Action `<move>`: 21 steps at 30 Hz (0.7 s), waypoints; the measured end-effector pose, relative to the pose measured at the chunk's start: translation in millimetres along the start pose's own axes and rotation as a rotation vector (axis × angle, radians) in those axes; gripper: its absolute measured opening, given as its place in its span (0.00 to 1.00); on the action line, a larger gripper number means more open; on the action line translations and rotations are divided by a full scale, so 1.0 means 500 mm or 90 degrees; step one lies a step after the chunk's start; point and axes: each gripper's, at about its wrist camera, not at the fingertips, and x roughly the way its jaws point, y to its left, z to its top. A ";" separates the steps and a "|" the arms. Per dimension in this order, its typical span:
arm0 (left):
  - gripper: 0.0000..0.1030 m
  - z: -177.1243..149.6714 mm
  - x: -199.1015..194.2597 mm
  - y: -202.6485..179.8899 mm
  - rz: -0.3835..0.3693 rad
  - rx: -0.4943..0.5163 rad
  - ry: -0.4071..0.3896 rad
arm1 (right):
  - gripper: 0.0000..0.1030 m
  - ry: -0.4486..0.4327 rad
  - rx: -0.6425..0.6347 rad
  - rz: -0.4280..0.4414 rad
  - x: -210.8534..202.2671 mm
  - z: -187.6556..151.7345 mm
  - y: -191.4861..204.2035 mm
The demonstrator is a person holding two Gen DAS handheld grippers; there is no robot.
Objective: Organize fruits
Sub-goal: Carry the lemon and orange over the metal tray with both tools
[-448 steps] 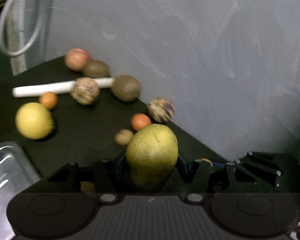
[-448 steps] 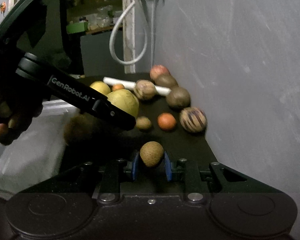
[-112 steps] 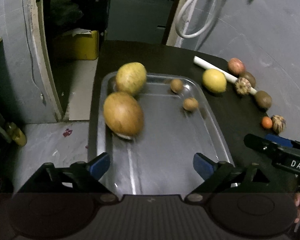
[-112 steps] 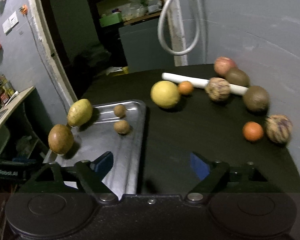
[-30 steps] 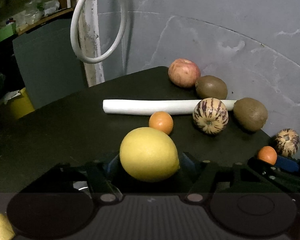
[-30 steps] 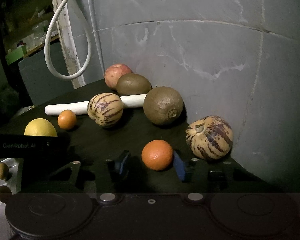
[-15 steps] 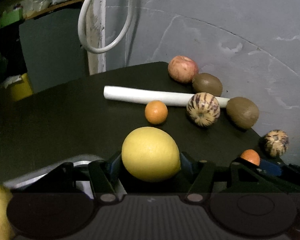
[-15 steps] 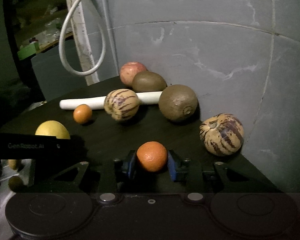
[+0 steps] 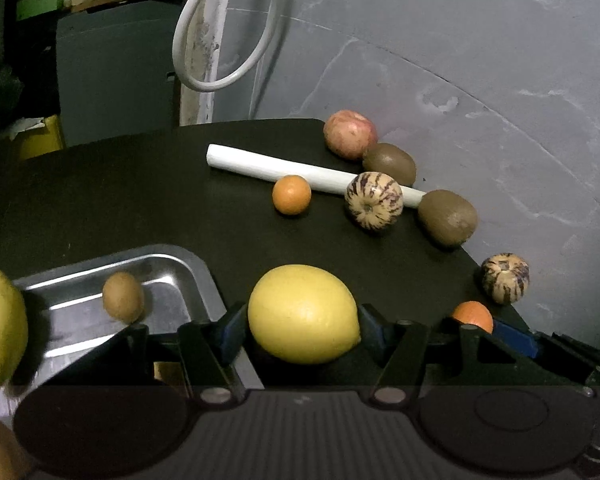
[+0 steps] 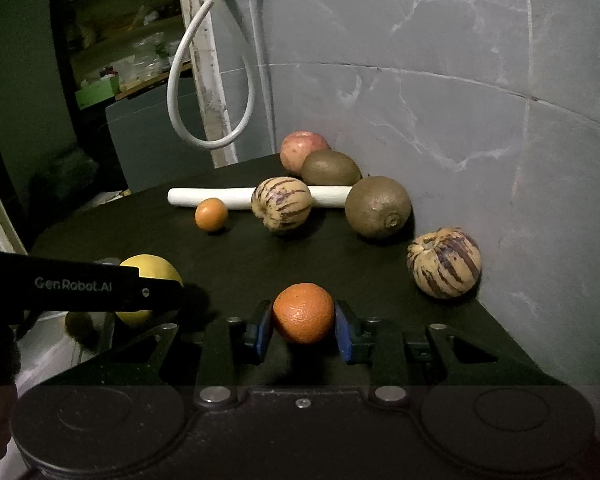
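Dark table [image 9: 140, 200] against grey wall: my left gripper [image 9: 302, 330], jaws closing, clamps the yellow citrus [image 9: 303, 314], my right gripper [image 10: 303, 326] the orange [image 10: 304, 313]; I carry both level toward the steel tray [image 9: 180, 258] at nine o'clock.

One marking can be read: "GenRobot.AI", printed in pale letters along the black side of the left gripper [image 10: 146, 292], which reaches in from the left edge of the right wrist view (the letters run level, slightly soft in the dim light). Nothing else carries legible text, labels or numbers in either view.
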 end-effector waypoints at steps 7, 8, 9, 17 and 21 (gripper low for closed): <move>0.61 -0.024 -0.029 -0.009 -0.004 -0.014 -0.005 | 0.34 -0.003 -0.011 0.020 -0.031 -0.012 0.001; 0.61 -0.028 -0.035 -0.009 -0.004 -0.019 -0.006 | 0.34 -0.003 -0.015 0.024 -0.035 -0.013 0.002; 0.61 -0.032 -0.042 -0.008 -0.004 -0.027 -0.009 | 0.34 -0.004 -0.020 0.029 -0.040 -0.014 0.004; 0.61 -0.075 -0.123 0.018 0.010 -0.099 -0.048 | 0.34 0.000 -0.051 0.077 -0.066 -0.024 0.031; 0.61 -0.103 -0.172 0.039 0.034 -0.127 -0.065 | 0.34 0.003 -0.076 0.113 -0.074 -0.028 0.064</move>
